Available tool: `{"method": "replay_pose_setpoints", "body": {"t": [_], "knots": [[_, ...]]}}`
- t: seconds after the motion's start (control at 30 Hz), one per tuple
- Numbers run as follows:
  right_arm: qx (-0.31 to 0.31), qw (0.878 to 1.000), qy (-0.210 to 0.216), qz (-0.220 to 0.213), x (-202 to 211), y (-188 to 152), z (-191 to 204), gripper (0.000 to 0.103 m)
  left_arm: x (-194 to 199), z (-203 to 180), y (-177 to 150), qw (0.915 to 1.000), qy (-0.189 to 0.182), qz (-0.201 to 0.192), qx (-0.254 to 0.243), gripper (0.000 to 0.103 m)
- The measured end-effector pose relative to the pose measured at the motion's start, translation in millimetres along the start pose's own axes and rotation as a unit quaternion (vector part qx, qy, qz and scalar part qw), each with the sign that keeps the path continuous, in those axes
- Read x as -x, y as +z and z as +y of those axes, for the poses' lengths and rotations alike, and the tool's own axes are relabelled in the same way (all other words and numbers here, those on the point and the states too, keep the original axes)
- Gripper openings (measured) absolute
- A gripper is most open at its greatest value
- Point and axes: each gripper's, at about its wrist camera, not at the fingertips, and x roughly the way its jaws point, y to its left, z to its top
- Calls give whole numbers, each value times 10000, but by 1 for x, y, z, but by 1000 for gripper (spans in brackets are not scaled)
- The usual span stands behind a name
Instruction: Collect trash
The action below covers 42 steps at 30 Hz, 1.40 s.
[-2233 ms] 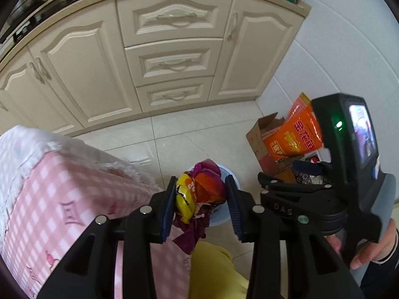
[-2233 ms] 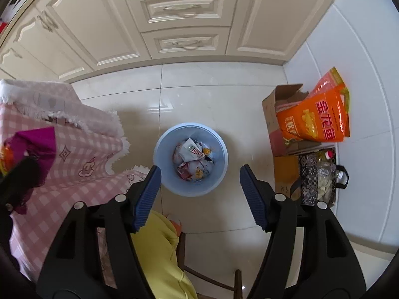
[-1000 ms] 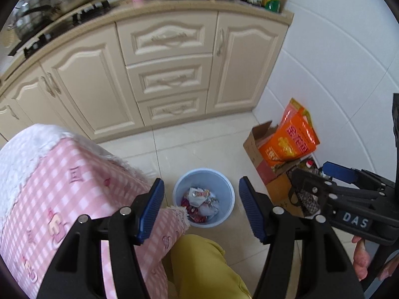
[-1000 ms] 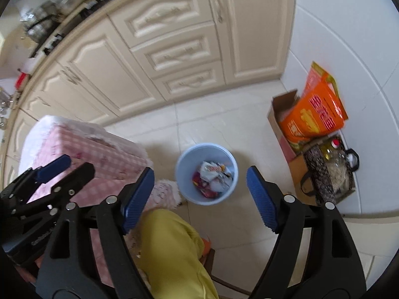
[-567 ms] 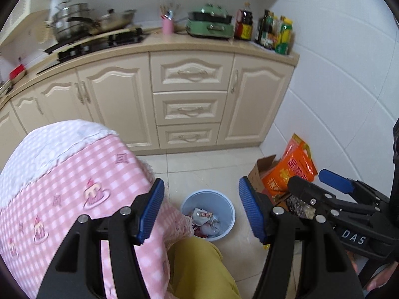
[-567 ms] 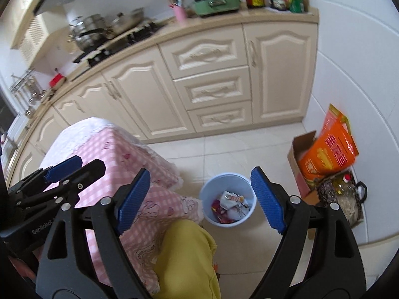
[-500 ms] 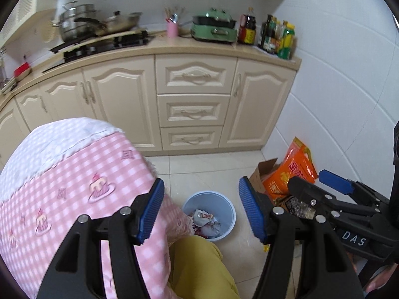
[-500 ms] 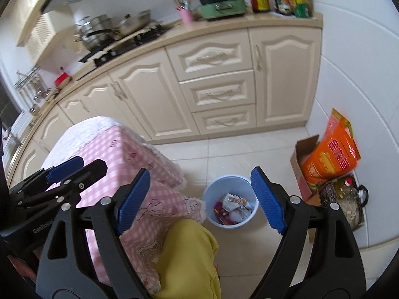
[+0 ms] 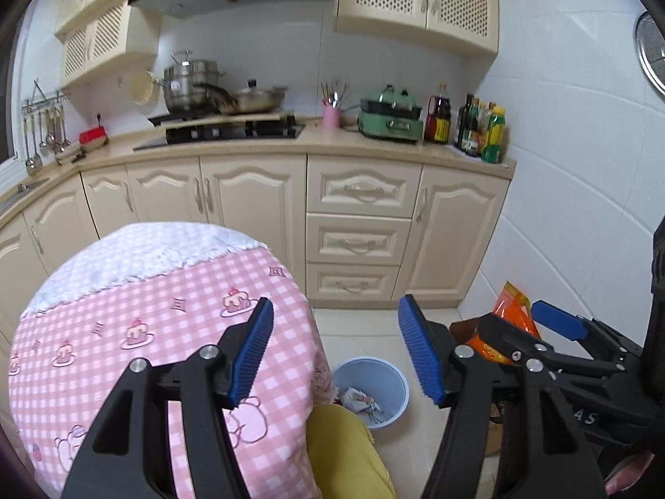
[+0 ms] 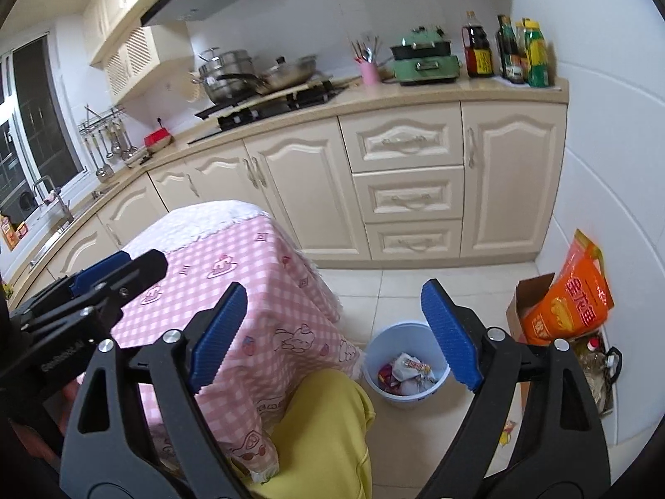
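A: Where does the bin [image 10: 406, 368] stand?

B: On the floor, just right of the table [image 10: 232, 274], touching the hanging edge of its cloth. Wrappers [image 10: 405, 372] lie inside the bin.

A: And right of the bin?

B: A cardboard box [image 10: 530, 303] against the wall, with a snack bag [image 10: 571, 303] standing in it. A basket [image 10: 598, 370] sits in front of the box.

A: Behind the bin?

B: The cabinets [image 10: 407, 191], across the floor. On the counter over them, bottles [image 10: 515, 52] stand at the right end and a cooker [image 10: 426, 62] left of those.
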Motion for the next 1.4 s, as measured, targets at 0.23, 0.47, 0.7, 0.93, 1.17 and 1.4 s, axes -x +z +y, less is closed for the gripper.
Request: {"method": "replay_pose_setpoints", "body": {"t": [0.23,0.47,0.7,0.93,1.17,1.4], "knots": [[190,9987,386,-258,22,-9,14,88,45,-1,-6,9971,245,-717,36,69],[241,9979,446,-402,33,-13,20,88,62,-6,-10,9946,185,-1021,24,73],[264,9969,409,-613,46,-17,23,89,65,0,-12,9930,222,-1141,188,76],[225,9968,374,-667,49,-19,25,89,63,2,-17,9941,261,-1035,205,76],[296,9972,336,-602,47,-22,31,89,61,9,-24,9952,304,-899,241,77],[307,9972,341,-591,47,-22,35,89,64,13,-25,9951,317,-902,253,77]]}}
